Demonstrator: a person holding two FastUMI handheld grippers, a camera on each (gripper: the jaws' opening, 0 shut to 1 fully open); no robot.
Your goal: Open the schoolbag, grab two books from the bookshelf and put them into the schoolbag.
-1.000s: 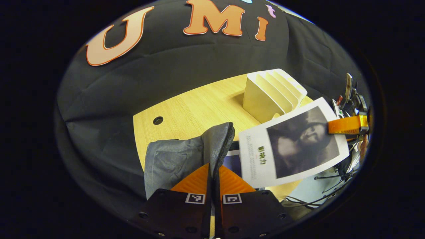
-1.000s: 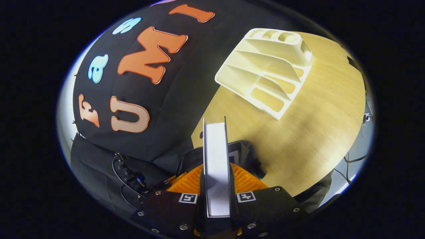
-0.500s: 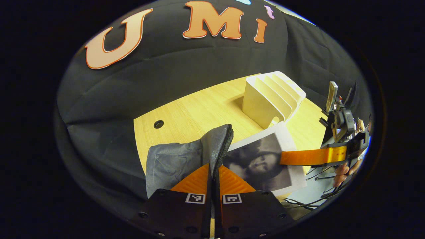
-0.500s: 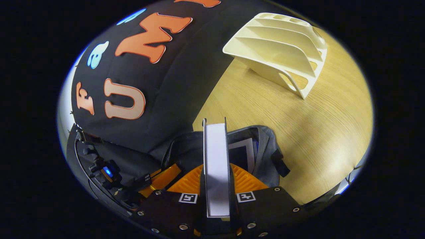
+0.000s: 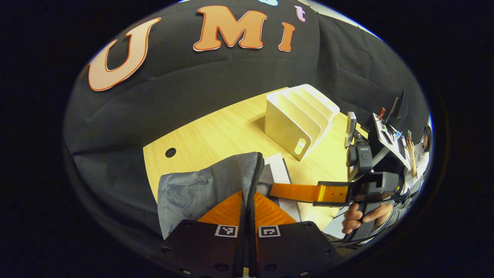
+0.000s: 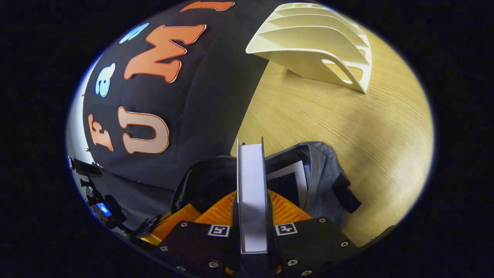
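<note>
Lowering the second book (image 6: 251, 193) into the bag (image 6: 324, 181) is the step I judge to be in hand. My right gripper (image 6: 252, 216) has both fingers pressed on the book, which stands edge-on between them, its far end over the bag's open mouth. In the left gripper view that gripper (image 5: 270, 190) reaches across from the right with the book (image 5: 276, 170) partly behind the bag's raised rim.

My left gripper (image 5: 247, 204) is clamped on the bag's zipper edge (image 5: 255, 175), holding the mouth up and apart. The bag (image 5: 200, 189) sits at the desk's near edge, by the corner with the cable hole (image 5: 170, 152).

Inside the bag I see another book (image 6: 287, 181) lying against the far wall, so one is already in. The shelf (image 5: 297, 116) stands toward the back edge of the desk (image 5: 216, 135), well apart from the bag, and its slots (image 6: 316, 36) look bare.

Next, I think, the right hand needs to push the book down alongside the first one and let go once it is deep enough, while the left keeps the rim lifted. The risk is the book's corner catching on the zipper.
</note>
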